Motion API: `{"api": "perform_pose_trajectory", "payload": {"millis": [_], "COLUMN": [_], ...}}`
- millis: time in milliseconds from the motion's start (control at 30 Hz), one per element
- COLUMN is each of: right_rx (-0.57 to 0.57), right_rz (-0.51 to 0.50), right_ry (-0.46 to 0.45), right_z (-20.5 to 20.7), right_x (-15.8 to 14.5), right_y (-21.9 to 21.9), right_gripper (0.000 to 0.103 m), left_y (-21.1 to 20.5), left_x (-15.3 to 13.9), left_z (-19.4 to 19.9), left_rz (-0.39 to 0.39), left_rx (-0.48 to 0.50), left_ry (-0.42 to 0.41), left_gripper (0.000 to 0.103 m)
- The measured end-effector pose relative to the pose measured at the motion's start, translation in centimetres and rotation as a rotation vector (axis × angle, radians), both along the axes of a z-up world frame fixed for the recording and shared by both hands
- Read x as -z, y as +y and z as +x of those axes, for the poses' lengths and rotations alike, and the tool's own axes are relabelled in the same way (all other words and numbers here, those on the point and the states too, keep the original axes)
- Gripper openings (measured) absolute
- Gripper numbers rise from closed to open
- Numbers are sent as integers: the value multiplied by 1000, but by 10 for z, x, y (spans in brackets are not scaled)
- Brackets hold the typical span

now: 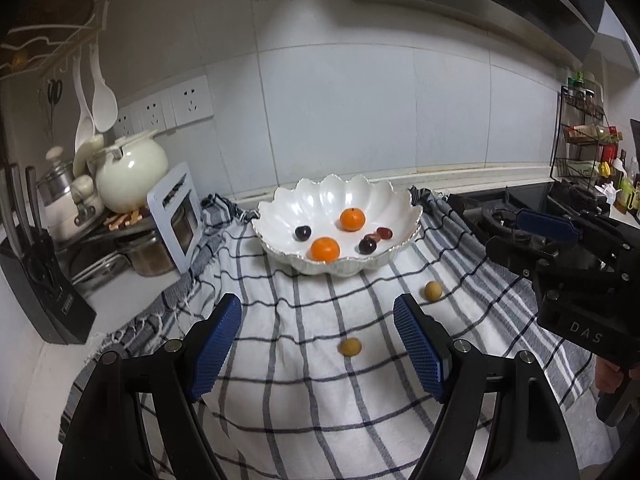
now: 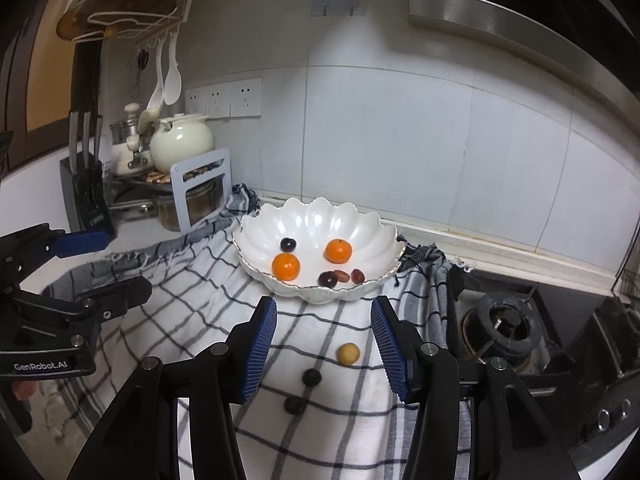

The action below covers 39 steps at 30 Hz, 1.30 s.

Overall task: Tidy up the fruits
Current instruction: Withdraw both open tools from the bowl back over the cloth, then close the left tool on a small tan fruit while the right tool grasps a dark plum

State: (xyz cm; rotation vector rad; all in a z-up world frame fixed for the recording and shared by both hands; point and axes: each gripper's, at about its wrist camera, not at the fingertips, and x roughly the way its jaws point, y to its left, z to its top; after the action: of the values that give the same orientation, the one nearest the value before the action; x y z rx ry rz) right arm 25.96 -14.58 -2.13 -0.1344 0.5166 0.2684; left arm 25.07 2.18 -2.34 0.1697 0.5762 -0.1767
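Note:
A white scalloped bowl stands on a checked cloth. It holds two oranges, dark cherries and reddish grapes. Two tan longans lie on the cloth in front of the bowl. In the right wrist view one longan lies on the cloth with two dark round fruits. My left gripper is open and empty above the cloth. My right gripper is open and empty, near the longan.
A knife block, pots, a cream kettle and a grey rack crowd the left counter. A gas hob lies right of the cloth. A spice rack stands at the far right. The tiled wall is behind the bowl.

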Motion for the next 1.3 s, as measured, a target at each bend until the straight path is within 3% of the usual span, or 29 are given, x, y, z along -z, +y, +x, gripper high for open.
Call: {"api": "perform_pose_trajectory", "payload": {"millis": [267,600,1100,1300], "right_rx": [-9,-28,-37,-35], "right_rz": [-34,-45,-38,-29], "right_ry": [10,94,225,257], "right_z": [-7,-6,14,22], "right_x": [18,53,99,111], "right_y": [9,16,17,16], "right_gripper": [51,51,49,43], "left_y": [10,6,-6,-13], "left_x": [12,36,77,95], "left_z": [-8,2,35,51], "left_rz": [3,28,20,9], "left_rx": [-12,33,89,108], "left_ry": [-35,2,101,143], "left_gripper": [78,77,64,56]}}
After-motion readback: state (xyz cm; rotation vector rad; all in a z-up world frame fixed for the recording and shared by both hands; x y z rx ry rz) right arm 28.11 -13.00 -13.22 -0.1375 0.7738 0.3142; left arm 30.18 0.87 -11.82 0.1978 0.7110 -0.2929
